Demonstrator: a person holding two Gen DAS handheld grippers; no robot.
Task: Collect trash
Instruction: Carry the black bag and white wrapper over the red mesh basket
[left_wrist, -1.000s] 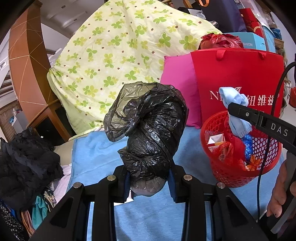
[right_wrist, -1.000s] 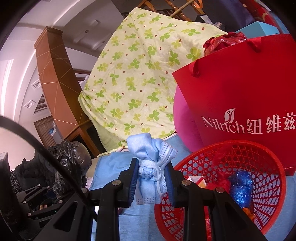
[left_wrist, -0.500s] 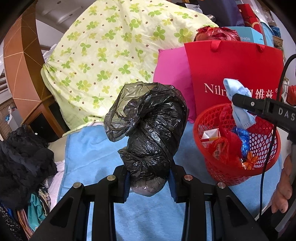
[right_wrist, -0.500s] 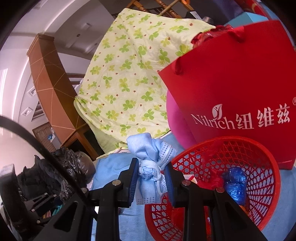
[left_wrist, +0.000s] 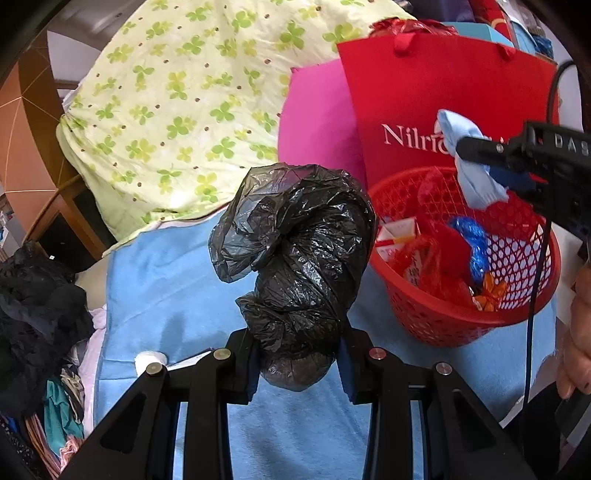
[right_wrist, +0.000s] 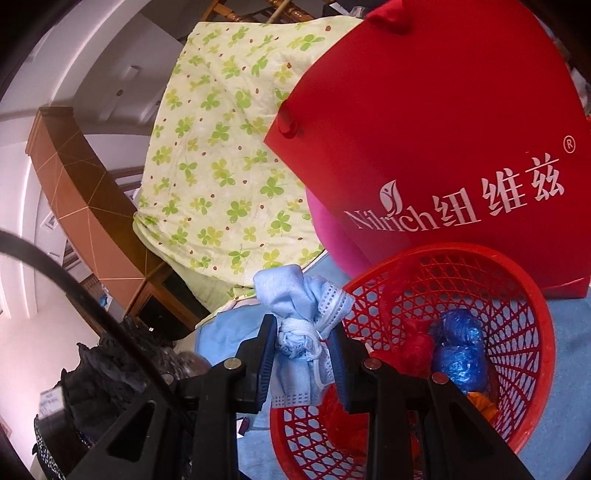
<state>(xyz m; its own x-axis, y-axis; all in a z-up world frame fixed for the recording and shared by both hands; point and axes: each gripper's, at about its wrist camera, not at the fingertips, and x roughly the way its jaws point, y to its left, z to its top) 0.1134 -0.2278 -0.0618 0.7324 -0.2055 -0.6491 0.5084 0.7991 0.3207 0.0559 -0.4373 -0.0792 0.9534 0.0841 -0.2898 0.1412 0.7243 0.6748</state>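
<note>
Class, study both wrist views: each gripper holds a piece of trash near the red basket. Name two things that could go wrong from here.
1. The right gripper holds the blue face mask near the rim of the red basket, not over its middle; released now, it might land outside on the blue sheet.
2. The bulky black plastic bag in the left gripper could snag the rim or tip the light basket.

Clover quilt (left_wrist: 192, 99) — red gift bag (right_wrist: 443, 140)

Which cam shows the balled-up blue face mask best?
Right wrist: the face mask sits close and central, clamped in the right gripper, ear loops visible. The left wrist view shows it small, partly hidden behind the gripper.
</note>
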